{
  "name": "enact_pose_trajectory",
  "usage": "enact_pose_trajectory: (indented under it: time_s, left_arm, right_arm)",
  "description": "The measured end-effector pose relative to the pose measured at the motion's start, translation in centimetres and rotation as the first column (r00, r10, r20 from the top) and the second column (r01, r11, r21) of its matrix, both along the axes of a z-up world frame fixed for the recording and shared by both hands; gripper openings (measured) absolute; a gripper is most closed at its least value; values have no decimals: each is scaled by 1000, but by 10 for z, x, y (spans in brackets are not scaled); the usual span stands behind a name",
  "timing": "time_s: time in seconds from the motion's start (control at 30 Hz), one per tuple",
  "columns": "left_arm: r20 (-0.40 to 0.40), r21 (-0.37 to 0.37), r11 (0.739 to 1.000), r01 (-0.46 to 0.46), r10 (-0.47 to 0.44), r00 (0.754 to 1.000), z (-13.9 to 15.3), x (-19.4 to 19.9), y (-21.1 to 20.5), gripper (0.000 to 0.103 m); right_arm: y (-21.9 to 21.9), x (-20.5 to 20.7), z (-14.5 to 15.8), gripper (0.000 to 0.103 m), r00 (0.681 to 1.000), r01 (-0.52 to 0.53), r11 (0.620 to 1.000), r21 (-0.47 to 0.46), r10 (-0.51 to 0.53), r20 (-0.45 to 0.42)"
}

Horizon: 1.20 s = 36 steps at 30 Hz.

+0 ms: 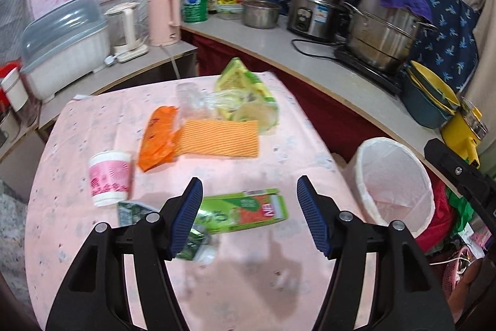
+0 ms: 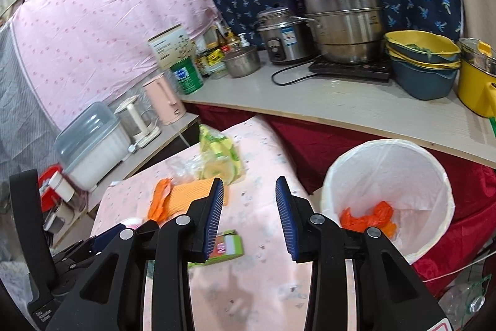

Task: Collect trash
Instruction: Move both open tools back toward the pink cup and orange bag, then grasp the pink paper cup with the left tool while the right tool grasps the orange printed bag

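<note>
Between the left gripper's [image 1: 249, 194] spread, empty fingers lies the green carton [image 1: 248, 208], seemingly long axis crosswise, nearer than the right gripper [image 2: 249, 194], also empty.

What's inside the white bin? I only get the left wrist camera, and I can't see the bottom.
Observer: A crumpled orange wrapper lies at the bottom of the bin.
Operator: Is the right gripper holding something? I only see a bit of its black side.
Observer: No. Its jaws are open and there is nothing between the pads.
Operator: Is there food in the top yellow bowl on the counter?
Observer: Something green lies in it. I can't tell what it is.
</note>
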<state>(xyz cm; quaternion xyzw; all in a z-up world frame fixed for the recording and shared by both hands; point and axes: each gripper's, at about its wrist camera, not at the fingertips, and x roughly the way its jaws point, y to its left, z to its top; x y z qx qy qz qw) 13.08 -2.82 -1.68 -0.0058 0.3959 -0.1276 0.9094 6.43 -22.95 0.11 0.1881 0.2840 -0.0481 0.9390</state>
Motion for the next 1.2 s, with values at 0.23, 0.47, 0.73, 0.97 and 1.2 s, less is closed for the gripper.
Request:
enact_pose_trajectory:
  time_s: [0.23, 0.47, 0.73, 0.97, 1.2]
  left_arm:
    - [-13, -8, 996, -91, 91, 996, -6, -6, 59, 60]
    - [-51, -8, 984, -178, 177, 983, -21, -15, 109, 60]
    - [-76, -9, 966, -257, 255, 964, -33, -20, 153, 63]
    - [-105, -26, 951, -307, 303, 947, -42, -14, 183, 68]
    - [-124, -28, 942, -336, 330, 936, -53, 3, 201, 77]
  right_arm:
    - [46, 0, -2, 34, 998, -66, 998, -24, 65, -16]
    - [88, 1, -10, 35, 992, -124, 992, -39, 122, -45]
    - [129, 11, -23, 35, 979, -193, 980, -51, 188, -81]
    - [158, 28, -30, 35, 966, -241, 969, -54, 235, -107]
    - [177, 63, -43, 35, 954, -273, 962, -30, 266, -136]
